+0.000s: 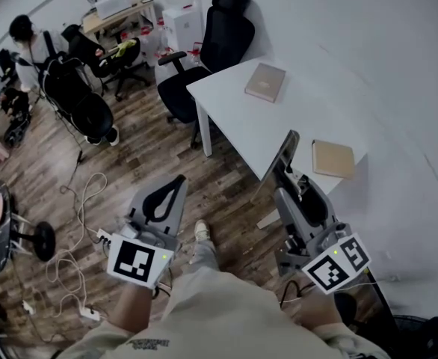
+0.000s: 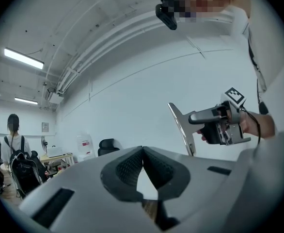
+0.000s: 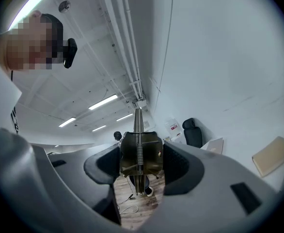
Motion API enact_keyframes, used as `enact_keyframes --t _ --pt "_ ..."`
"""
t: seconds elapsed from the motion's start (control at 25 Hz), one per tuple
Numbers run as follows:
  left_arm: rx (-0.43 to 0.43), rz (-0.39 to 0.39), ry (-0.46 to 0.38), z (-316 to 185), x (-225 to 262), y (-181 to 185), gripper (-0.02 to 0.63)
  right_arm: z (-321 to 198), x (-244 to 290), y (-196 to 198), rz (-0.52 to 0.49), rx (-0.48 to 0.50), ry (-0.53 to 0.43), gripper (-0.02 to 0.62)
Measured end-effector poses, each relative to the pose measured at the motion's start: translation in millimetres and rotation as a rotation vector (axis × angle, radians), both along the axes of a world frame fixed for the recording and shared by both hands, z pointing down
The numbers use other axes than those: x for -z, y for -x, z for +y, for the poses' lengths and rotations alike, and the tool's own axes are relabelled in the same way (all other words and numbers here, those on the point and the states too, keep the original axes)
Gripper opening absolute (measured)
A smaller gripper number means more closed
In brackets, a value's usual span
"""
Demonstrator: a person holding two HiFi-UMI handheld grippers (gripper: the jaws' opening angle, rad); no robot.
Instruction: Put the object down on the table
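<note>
My right gripper (image 1: 282,172) is shut on a thin clipboard (image 1: 285,154), which stands on edge in the air over the near edge of the white table (image 1: 234,111). In the right gripper view the board (image 3: 138,123) rises edge-on between the pads (image 3: 181,161), and its dark metal clip (image 3: 141,154) fills the gap. The left gripper view shows the board (image 2: 181,127) from the side, tilted, sticking out of the right gripper (image 2: 196,117). My left gripper (image 1: 180,179) hangs over the wooden floor, left of the table; its jaws meet at the tips with nothing between them (image 2: 142,152).
Two tan books lie on the table, one far (image 1: 265,81) and one near the right edge (image 1: 332,158). A black office chair (image 1: 204,58) stands at the table's far corner. Cables (image 1: 77,223) and a fan base lie on the floor at left. A person (image 1: 26,40) stands far left.
</note>
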State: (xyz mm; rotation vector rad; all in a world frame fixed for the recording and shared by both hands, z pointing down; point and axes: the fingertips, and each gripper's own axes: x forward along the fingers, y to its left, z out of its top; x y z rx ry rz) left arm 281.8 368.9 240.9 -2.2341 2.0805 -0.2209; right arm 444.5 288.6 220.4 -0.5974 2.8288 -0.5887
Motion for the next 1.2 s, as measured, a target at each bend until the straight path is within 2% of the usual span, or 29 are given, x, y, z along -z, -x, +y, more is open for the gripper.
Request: enact_keyframes --t 0.32,0.68,0.8,0.96,1.2 --pt "0.011 0.014 0.028 -48 -15 60 0.021 -55 -18 61 0.026 0.011 0.033 0.242" --pt "-0.019 0.055 0.059 -131 -14 180 0.021 -141 -12 189 0.049 0.007 0.064 0.242" --pt "-0.041 0.05 0.087 -156 -24 216 0.021 -167 -20 230 0.042 0.003 0.11 0.242" --pt "-0.047 0.087 0.095 -181 -35 258 0.021 -196 -36 275 0.025 -0.005 0.187 0.242" --pt "-0.03 0.11 0.089 -208 -48 310 0.021 -238 -64 318 -0.045 -0.062 0.332 0.242"
